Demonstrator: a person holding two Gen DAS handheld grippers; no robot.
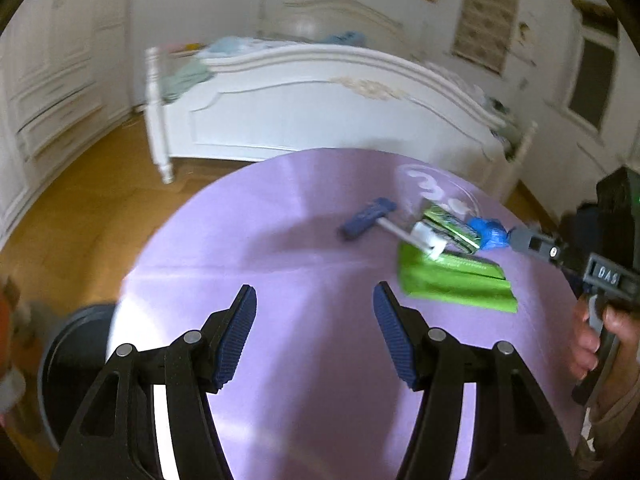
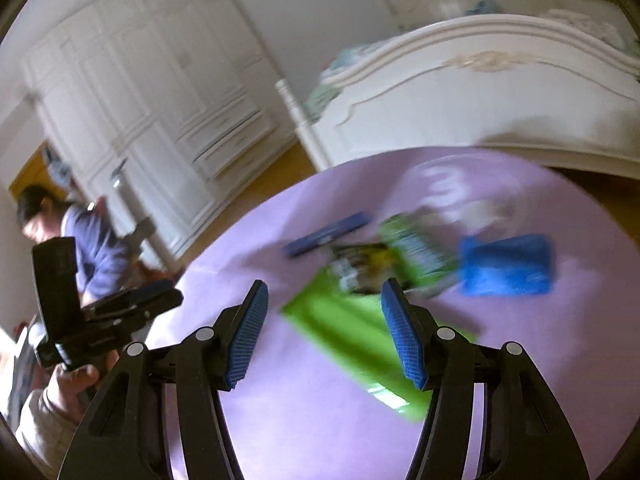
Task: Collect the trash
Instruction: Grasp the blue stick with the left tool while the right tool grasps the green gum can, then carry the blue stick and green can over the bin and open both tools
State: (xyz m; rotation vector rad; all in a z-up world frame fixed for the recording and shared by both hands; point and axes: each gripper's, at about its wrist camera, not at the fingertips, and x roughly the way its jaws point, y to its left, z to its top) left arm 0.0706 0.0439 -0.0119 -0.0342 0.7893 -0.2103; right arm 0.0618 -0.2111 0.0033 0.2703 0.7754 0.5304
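Note:
Trash lies on a round purple table [image 1: 280, 240]: a bright green wrapper [image 1: 452, 280], a smaller green printed packet [image 1: 448, 226], a blue crumpled piece [image 1: 490, 232], a dark blue razor [image 1: 366, 218] and a clear plastic bag [image 1: 436, 188]. My left gripper [image 1: 315, 300] is open and empty over bare table. My right gripper [image 2: 324, 300] is open above the green wrapper [image 2: 352, 332], with the packet [image 2: 416, 248], the blue piece [image 2: 506, 266] and the razor [image 2: 328, 234] beyond. The right gripper also shows in the left wrist view [image 1: 460, 240], reaching into the pile.
A white bed [image 1: 320, 108] stands behind the table and a white wardrobe [image 2: 152, 92] at the left. A dark round bin [image 1: 76, 360] sits on the wooden floor left of the table. A person [image 2: 80, 240] shows at far left.

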